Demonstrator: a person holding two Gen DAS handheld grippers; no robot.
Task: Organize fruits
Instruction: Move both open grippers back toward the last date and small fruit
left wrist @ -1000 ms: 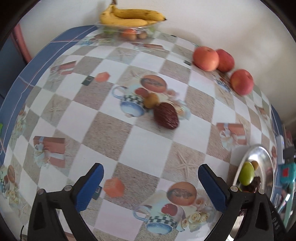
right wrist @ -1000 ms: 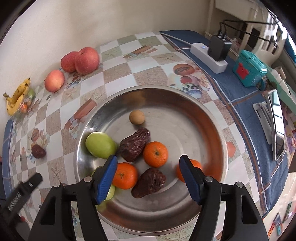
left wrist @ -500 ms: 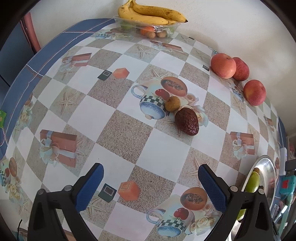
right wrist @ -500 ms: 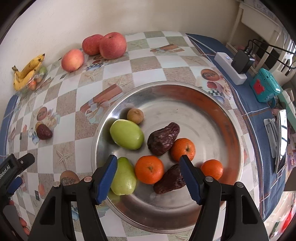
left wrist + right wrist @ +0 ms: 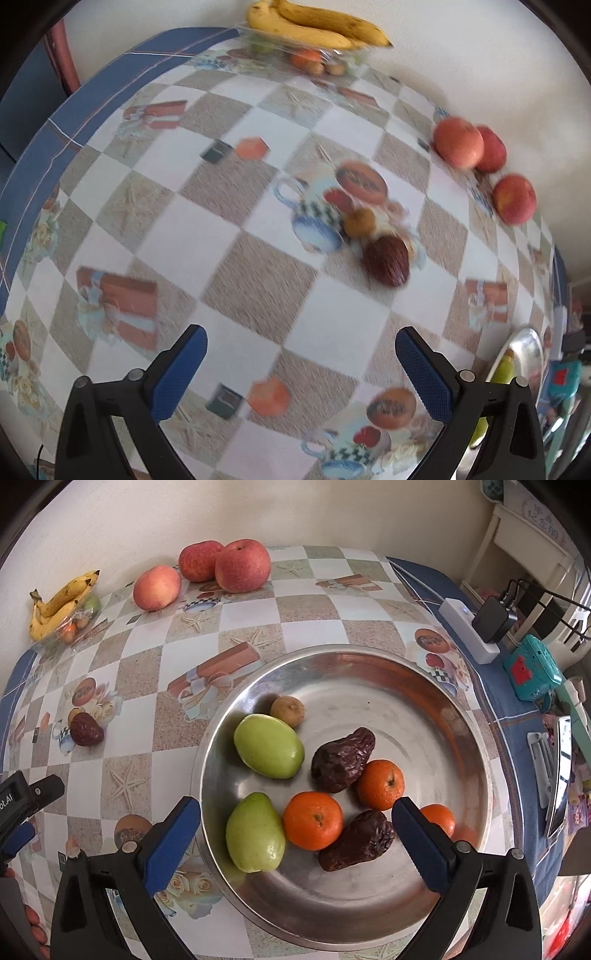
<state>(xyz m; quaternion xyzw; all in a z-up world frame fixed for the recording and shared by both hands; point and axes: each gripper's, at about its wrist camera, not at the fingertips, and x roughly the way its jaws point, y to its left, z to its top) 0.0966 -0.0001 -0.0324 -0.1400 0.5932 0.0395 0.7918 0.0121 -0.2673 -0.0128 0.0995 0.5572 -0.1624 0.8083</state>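
Lying ahead and slightly right of the left gripper (image 5: 301, 363) (spread wide, empty), the date (image 5: 386, 260) touches a small brown fruit (image 5: 360, 222); right gripper (image 5: 295, 836), also agape, hovers over the tray (image 5: 424, 679).

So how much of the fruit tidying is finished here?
Partly done: the metal plate already holds oranges, green fruits, two dates and a small brown fruit. Both the left gripper and right gripper are open and empty. A loose date and small round fruit remain on the tablecloth.
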